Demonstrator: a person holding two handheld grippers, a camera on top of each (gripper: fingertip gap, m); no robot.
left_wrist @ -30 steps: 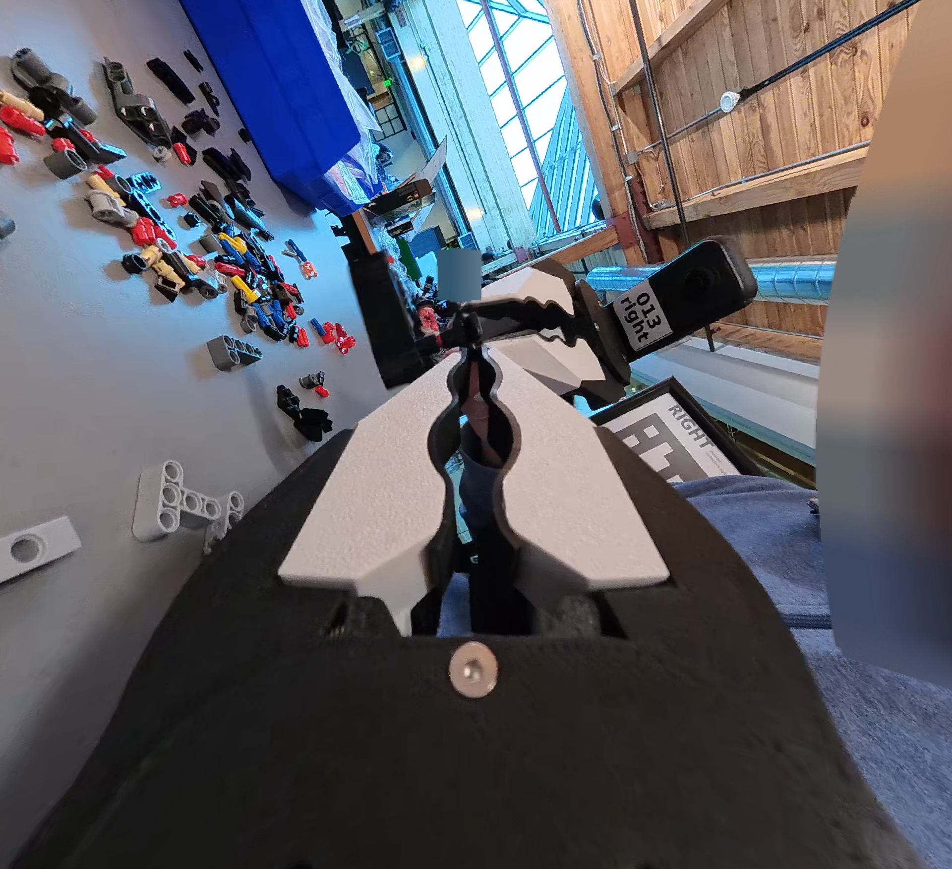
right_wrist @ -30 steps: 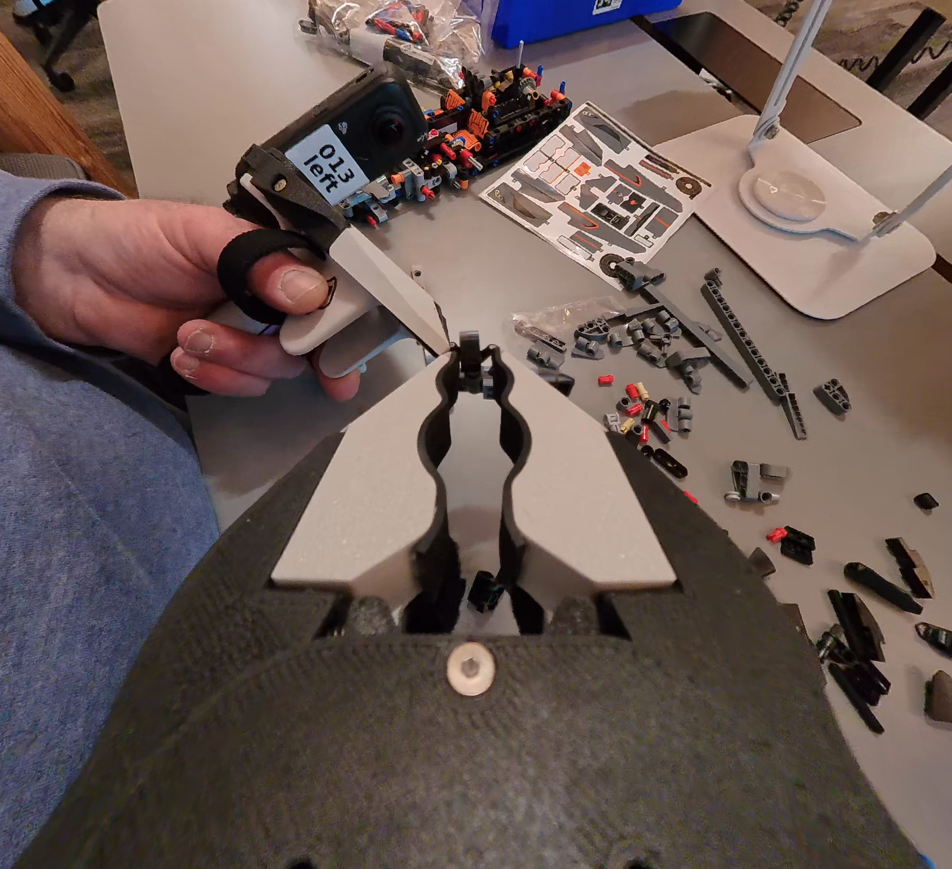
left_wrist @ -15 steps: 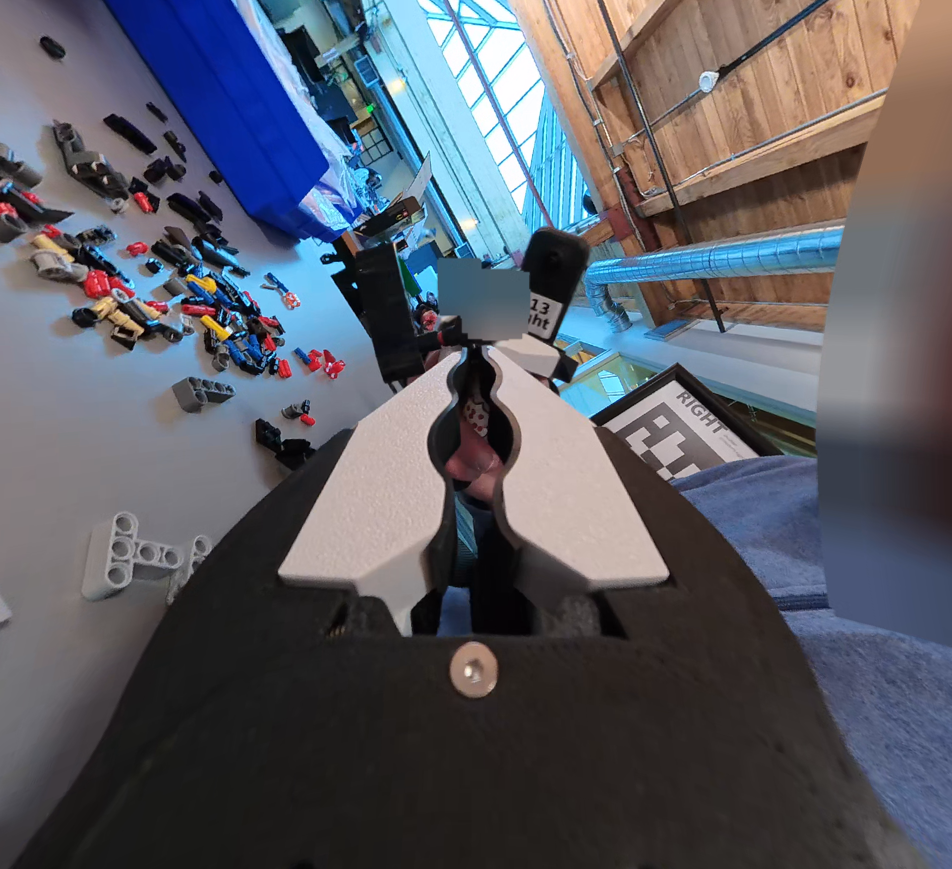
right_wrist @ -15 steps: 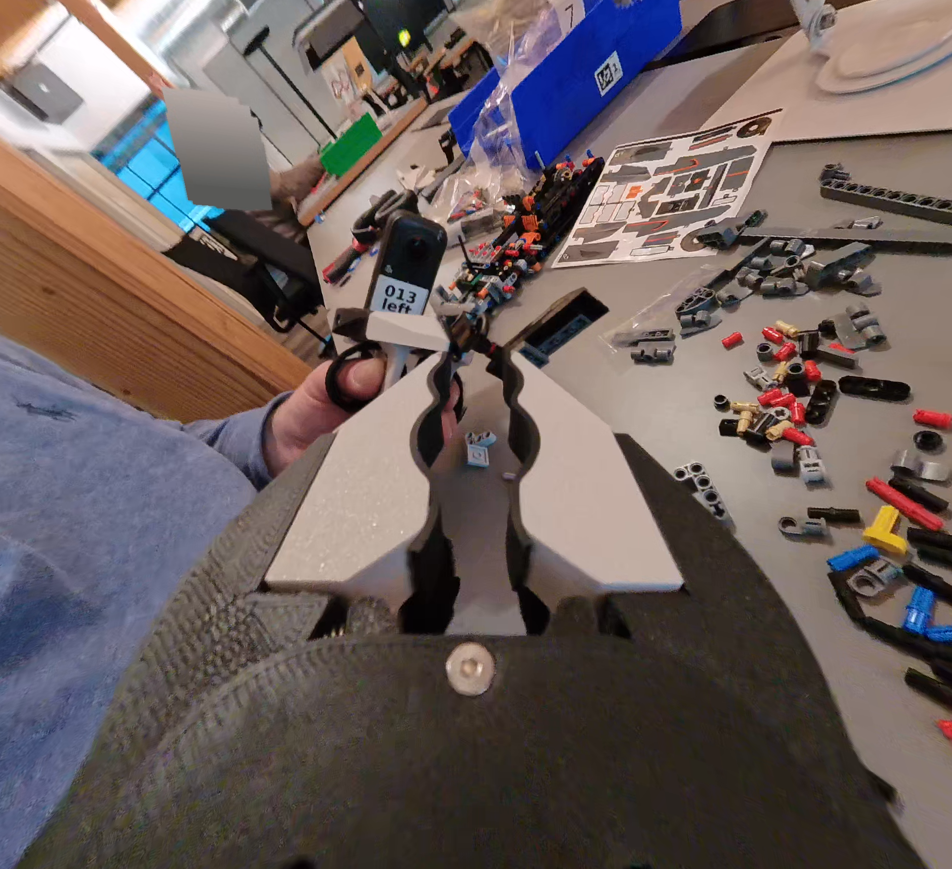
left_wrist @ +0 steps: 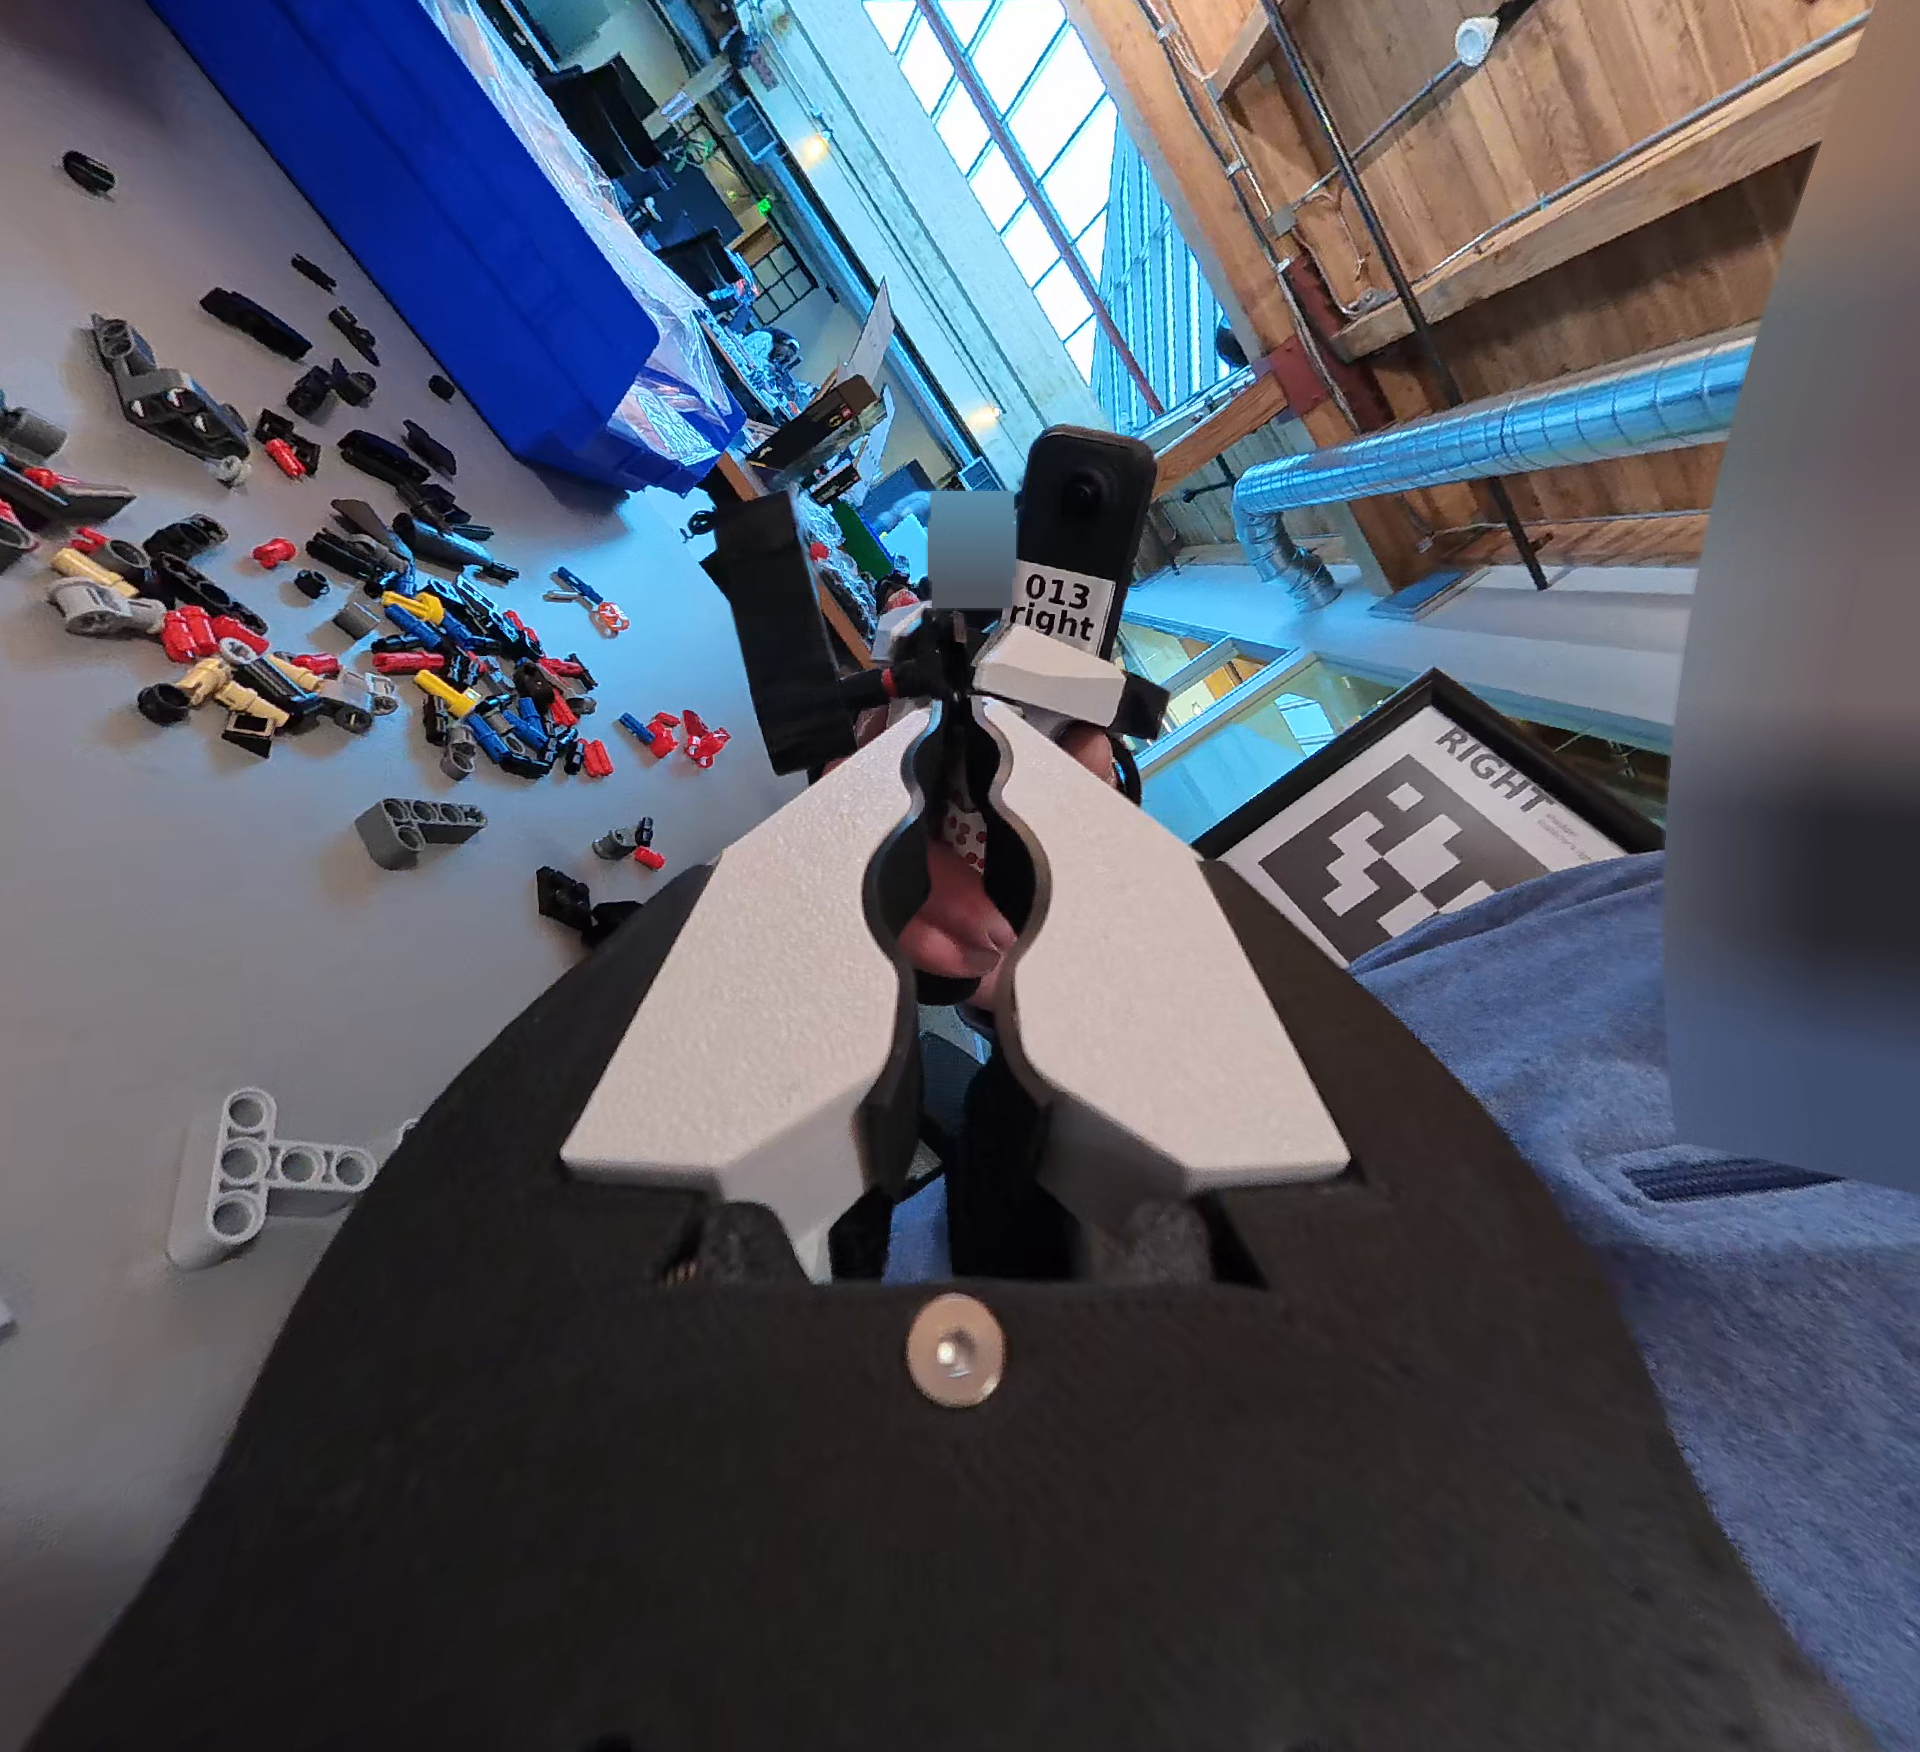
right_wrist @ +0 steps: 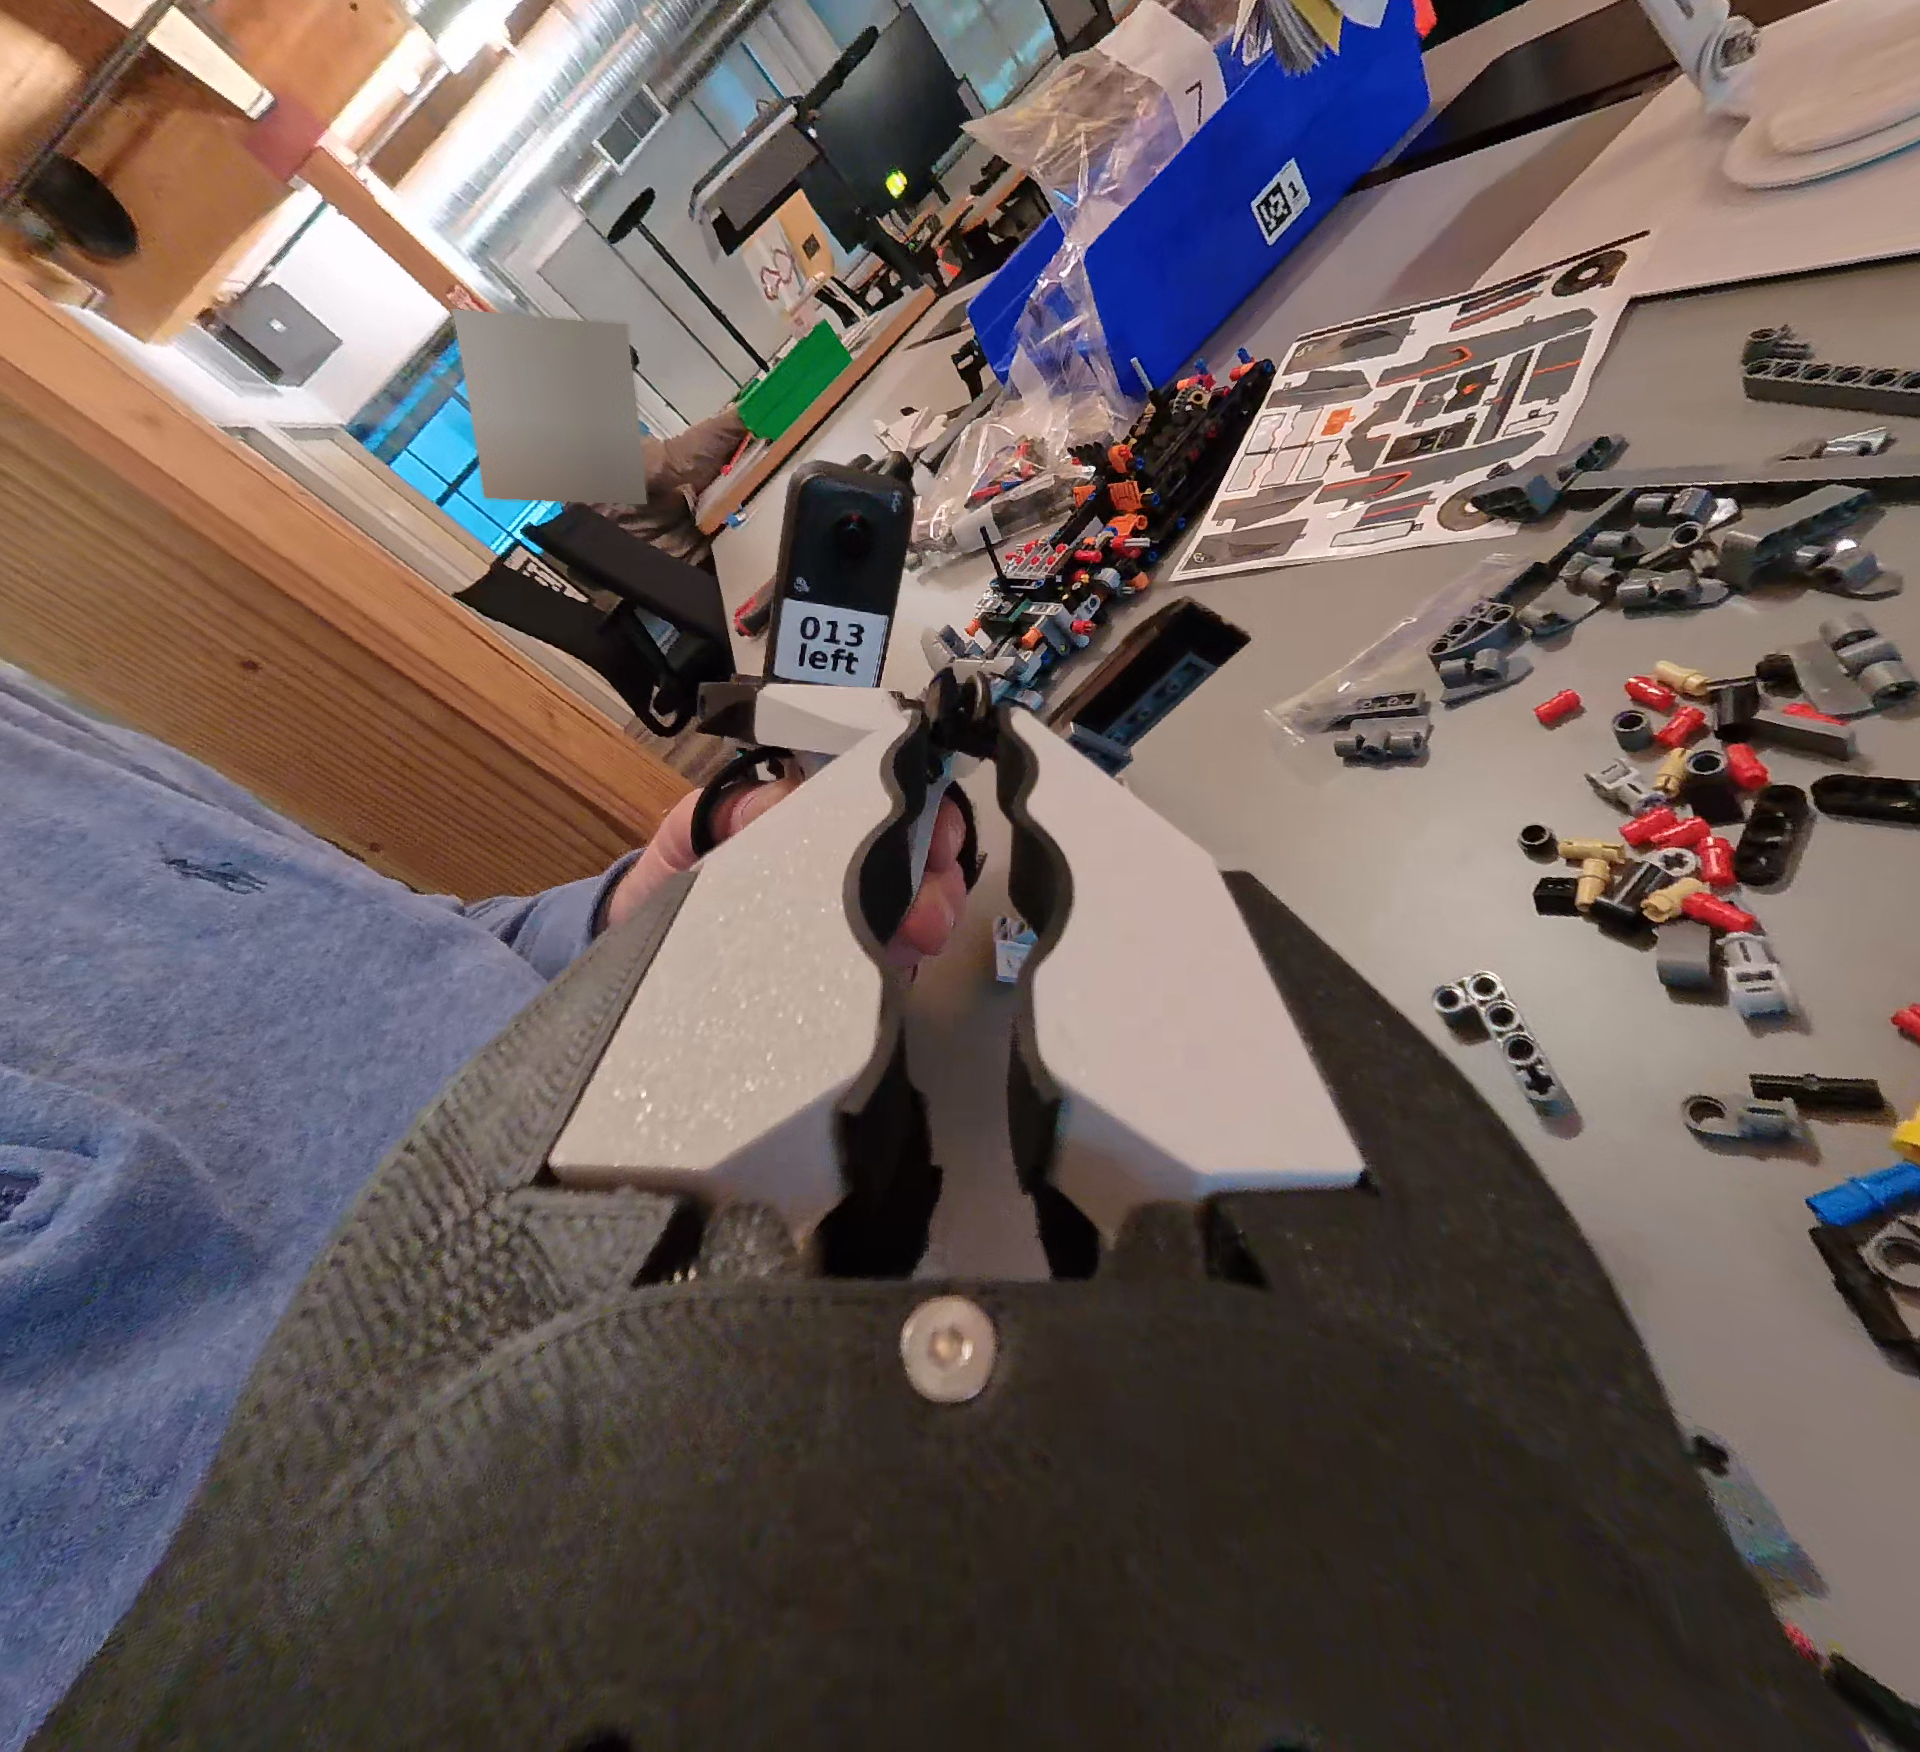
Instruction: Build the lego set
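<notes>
Black small lego piece [right_wrist: 954,700] pinched between left claw [left_wrist: 957,703] and right claw [right_wrist: 961,715], tip to tip

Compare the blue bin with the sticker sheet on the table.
The blue bin stands up from the table as a deep box; the sticker sheet lies flat. The blue bin is one solid colour with a small square tag; the sticker sheet is white, covered in grey and dark shapes. Clear plastic bags spill from the bin; nothing rests on the sheet. Both sit beyond the loose parts.
</notes>
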